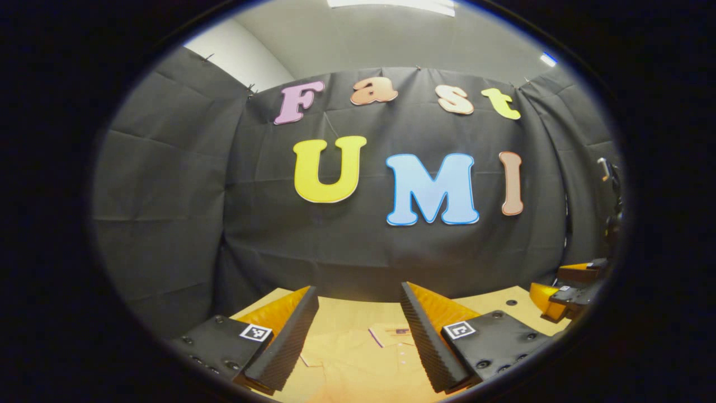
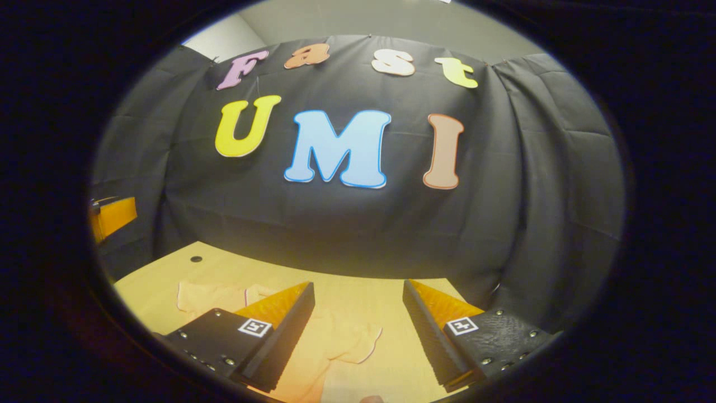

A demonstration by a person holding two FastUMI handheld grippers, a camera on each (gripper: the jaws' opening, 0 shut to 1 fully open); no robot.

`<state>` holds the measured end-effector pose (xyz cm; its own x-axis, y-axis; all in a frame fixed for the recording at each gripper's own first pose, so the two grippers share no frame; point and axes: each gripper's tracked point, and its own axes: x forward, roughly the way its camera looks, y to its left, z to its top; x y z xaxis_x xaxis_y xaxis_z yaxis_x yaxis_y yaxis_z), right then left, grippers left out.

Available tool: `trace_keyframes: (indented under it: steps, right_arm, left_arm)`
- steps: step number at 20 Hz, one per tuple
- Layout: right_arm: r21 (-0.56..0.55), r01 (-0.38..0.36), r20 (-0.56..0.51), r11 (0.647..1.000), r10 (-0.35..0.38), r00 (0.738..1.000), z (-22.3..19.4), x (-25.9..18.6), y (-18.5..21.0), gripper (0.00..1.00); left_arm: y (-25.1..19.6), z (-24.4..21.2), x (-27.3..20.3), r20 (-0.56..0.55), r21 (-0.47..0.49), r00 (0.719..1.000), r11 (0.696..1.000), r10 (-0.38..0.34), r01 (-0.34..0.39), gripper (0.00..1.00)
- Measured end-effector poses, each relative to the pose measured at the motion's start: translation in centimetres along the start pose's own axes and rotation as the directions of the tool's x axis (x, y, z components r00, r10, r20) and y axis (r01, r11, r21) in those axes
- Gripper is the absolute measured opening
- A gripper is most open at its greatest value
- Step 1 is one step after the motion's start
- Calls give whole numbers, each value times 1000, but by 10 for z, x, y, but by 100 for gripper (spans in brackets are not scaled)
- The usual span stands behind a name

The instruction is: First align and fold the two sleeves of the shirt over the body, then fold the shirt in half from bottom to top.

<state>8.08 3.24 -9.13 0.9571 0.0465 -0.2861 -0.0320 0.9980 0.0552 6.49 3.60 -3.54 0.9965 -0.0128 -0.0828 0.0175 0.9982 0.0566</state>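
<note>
A pale orange shirt (image 1: pixel 358 358) lies flat on the wooden table (image 1: pixel 347 310), its collar (image 1: pixel 391 334) toward the wall. My left gripper (image 1: pixel 358 338) hangs open above the collar area, nothing between its fingers. In the right gripper view the shirt (image 2: pixel 335 341) shows a short sleeve (image 2: pixel 358 341) with a pale trimmed edge, and more cloth (image 2: pixel 212 296) lies farther left. My right gripper (image 2: pixel 358 330) stands open over that sleeve, holding nothing. The right gripper (image 1: pixel 570 291) also shows at the right edge of the left gripper view.
The table (image 2: pixel 369 291) runs up to the black cloth wall (image 2: pixel 358 224) close behind the shirt. A small dark hole (image 2: pixel 196 259) marks the tabletop at the far left. An orange part of the other gripper (image 2: pixel 112 215) shows at the left edge.
</note>
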Motion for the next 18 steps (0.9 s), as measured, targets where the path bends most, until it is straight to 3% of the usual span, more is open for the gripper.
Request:
trace_keyframes:
  steps: [11, 18]
  right_arm:
    - [37, -17, -208, 999, 25, 978, -73, 67, -4, 98]
    - [74, -4, -348, 997, 29, 937, -126, 106, -8, 98]
  left_arm:
    - [28, -13, -13, -29, 11, 997, 998, 67, -66, 94]
    - [34, -13, -34, -38, 26, 995, 995, 94, -93, 94]
